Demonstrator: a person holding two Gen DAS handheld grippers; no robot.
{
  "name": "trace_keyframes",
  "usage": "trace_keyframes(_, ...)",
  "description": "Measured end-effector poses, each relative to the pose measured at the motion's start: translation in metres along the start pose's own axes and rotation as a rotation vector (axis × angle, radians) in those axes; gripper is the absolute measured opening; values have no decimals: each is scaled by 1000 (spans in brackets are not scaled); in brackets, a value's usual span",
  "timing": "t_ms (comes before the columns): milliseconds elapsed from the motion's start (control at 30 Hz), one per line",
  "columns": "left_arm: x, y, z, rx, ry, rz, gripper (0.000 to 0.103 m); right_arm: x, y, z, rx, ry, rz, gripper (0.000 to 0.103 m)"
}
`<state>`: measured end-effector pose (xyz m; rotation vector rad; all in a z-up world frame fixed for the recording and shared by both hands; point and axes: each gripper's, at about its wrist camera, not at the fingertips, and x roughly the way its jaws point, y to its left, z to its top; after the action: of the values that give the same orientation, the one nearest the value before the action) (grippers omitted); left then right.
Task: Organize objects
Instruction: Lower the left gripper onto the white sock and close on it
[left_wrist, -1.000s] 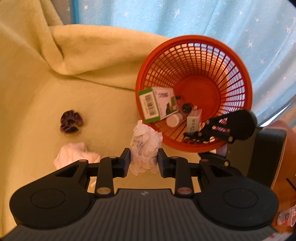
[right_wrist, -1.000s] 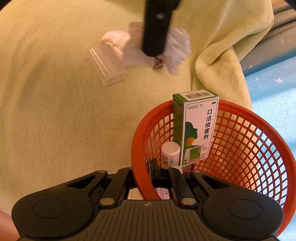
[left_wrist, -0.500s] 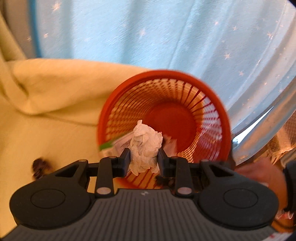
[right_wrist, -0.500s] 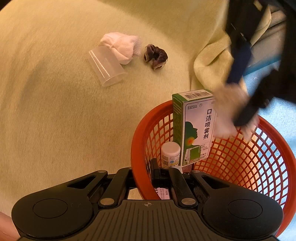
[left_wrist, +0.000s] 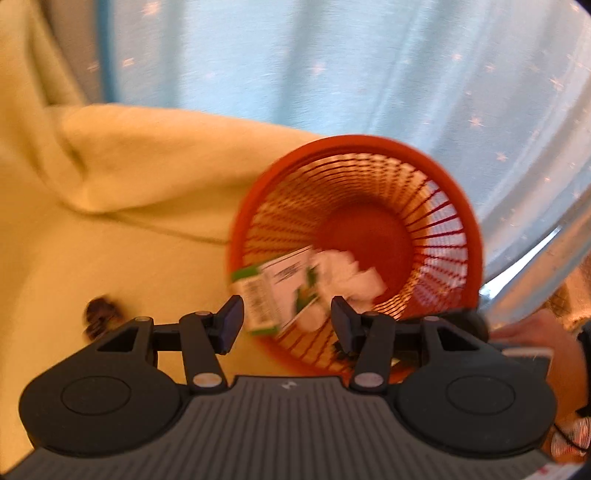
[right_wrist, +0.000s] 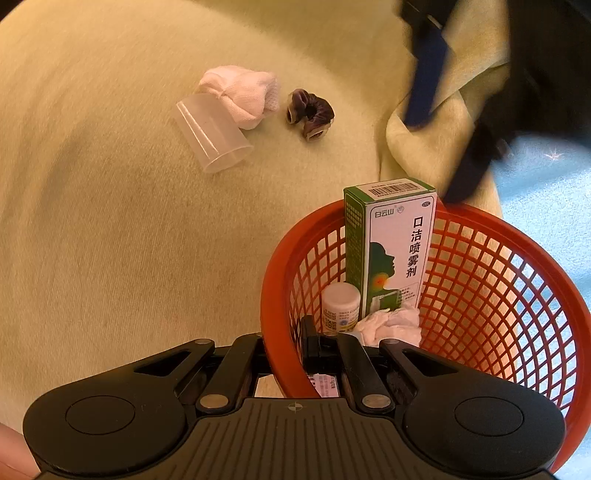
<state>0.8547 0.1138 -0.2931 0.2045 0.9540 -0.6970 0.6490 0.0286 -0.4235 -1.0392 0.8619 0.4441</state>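
An orange mesh basket (left_wrist: 369, 142) (right_wrist: 498, 280) sits on a yellow-green blanket (right_wrist: 129, 240). Inside it are a green-and-white medicine box (right_wrist: 391, 254) (left_wrist: 284, 291), a small white bottle (right_wrist: 340, 306) and a crumpled white tissue (right_wrist: 391, 325) (left_wrist: 347, 273). My left gripper (left_wrist: 287, 325) hovers above the basket's near rim, open, with nothing between its fingers; in the right wrist view it is a dark blur (right_wrist: 447, 129) at the top right. My right gripper (right_wrist: 286, 350) is shut on the basket's rim (right_wrist: 273, 332), one finger outside the wall and one inside.
On the blanket beyond the basket lie a clear plastic cup (right_wrist: 210, 136) on its side, a white bundled cloth (right_wrist: 240, 92) and a dark brown scrunchie (right_wrist: 310, 114) (left_wrist: 101, 317). A light blue starred fabric (left_wrist: 332, 66) lies behind the basket. A person's hand (left_wrist: 524, 339) shows at the right.
My left gripper carried the tissue over the basket, opened and let it go; the tissue now lies inside by the box. The right gripper kept its hold on the rim.
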Motion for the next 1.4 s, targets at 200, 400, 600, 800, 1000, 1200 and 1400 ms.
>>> trace_keyframes(200, -22, 43, -36, -97, 22, 140, 56, 1, 0, 1, -2, 0, 2, 1)
trace_keyframes(400, -28, 80, -62, -165, 71, 251, 62, 0, 0, 1, -2, 3, 2, 1)
trace_keyframes(600, -30, 91, -77, -178, 102, 288, 64, -1, -3, 3, 5, 11, 6, 1)
trace_keyframes(800, -28, 89, -81, -186, 126, 298, 64, -1, -2, 3, 2, 13, 6, 1)
trace_keyframes(1000, -27, 89, -81, -201, 132, 292, 64, -1, -2, 3, 6, 15, 8, 1)
trace_keyframes(1200, -24, 90, -79, -203, 138, 288, 65, -2, -4, 4, 9, 17, 12, 1)
trace_keyframes(1400, -22, 91, -79, -206, 144, 288, 66, -1, -4, 4, 9, 17, 13, 1)
